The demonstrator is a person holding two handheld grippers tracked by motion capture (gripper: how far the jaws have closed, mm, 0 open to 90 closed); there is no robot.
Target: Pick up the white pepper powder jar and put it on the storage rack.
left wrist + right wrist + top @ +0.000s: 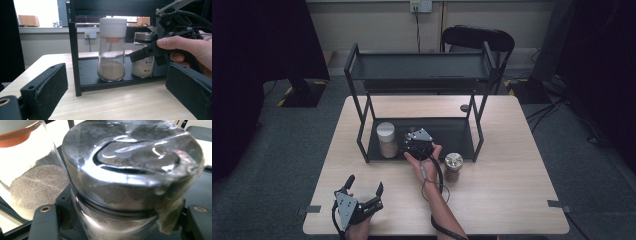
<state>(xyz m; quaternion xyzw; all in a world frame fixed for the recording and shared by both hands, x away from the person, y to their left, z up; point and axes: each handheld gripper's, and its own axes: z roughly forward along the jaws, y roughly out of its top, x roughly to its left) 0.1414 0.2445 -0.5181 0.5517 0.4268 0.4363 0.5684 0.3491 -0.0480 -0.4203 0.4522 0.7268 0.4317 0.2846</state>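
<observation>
A person's right hand holds my right gripper (pixel 417 144) on the lower shelf of a black two-tier rack (pixel 362 142). Its jaws press on both sides of a silver-lidded jar (pixel 130 170) of pale powder; the same jar (pixel 144 60) stands on the shelf floor with my right gripper (pixel 147 52) across its front. Just left of it stands a white-lidded glass jar (pixel 387 139) (pixel 111 50) with brown powder. My left gripper (pixel 364 184) (pixel 117 82) rests low near the table's front left, open and holding nothing, pointing at the rack.
A second silver-lidded jar (pixel 453 166) stands on the wooden table (pixel 512 190) just in front of the rack's right post. The rack's upper shelf (pixel 422 67) is bare. A black chair (pixel 477 37) is behind the table.
</observation>
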